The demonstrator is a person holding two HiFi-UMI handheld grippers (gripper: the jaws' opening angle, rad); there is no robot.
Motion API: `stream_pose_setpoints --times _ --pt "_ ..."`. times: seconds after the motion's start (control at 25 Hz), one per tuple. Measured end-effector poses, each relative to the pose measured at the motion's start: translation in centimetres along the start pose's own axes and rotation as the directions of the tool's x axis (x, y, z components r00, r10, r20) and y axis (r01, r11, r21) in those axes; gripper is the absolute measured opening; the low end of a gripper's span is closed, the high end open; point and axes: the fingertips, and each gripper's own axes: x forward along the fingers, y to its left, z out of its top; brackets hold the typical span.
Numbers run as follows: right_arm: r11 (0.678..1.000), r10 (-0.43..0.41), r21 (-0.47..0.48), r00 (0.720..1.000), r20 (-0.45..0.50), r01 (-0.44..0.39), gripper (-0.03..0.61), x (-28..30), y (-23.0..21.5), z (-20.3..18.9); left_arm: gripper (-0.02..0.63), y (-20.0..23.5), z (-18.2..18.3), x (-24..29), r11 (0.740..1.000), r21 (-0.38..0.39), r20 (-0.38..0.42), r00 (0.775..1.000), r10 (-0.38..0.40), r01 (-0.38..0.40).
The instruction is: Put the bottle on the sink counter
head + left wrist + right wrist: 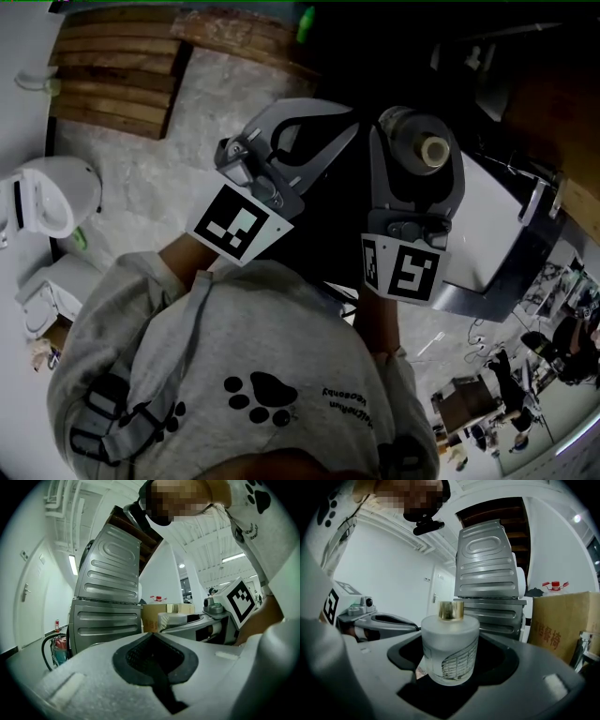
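Observation:
A squat frosted-glass bottle (450, 644) with a gold cap stands upright between the dark pads of my right gripper (452, 670), which is shut on it. In the head view the same bottle (424, 150) shows from above, cap toward the camera, inside the right gripper (417, 155). My left gripper (281, 155) is held beside it at about the same height. In the left gripper view the left gripper (154, 656) has its black pads closed together with nothing between them. Both grippers are raised in front of the person's chest.
A white toilet (52, 197) stands on the pale floor at the left, and wooden slats (122, 70) lie at the top. A white slab with a metal edge (497, 225) lies to the right. A ribbed grey metal cabinet (490, 583) and a cardboard box (562, 620) stand ahead.

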Motion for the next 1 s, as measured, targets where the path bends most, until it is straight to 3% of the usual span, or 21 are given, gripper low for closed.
stream_pose_setpoints --times 1.0 --pt "1.000 0.027 0.007 0.999 -0.029 -0.026 0.330 9.5 -2.3 -5.4 0.002 5.4 -6.0 4.5 0.998 0.030 -0.050 0.997 0.062 -0.061"
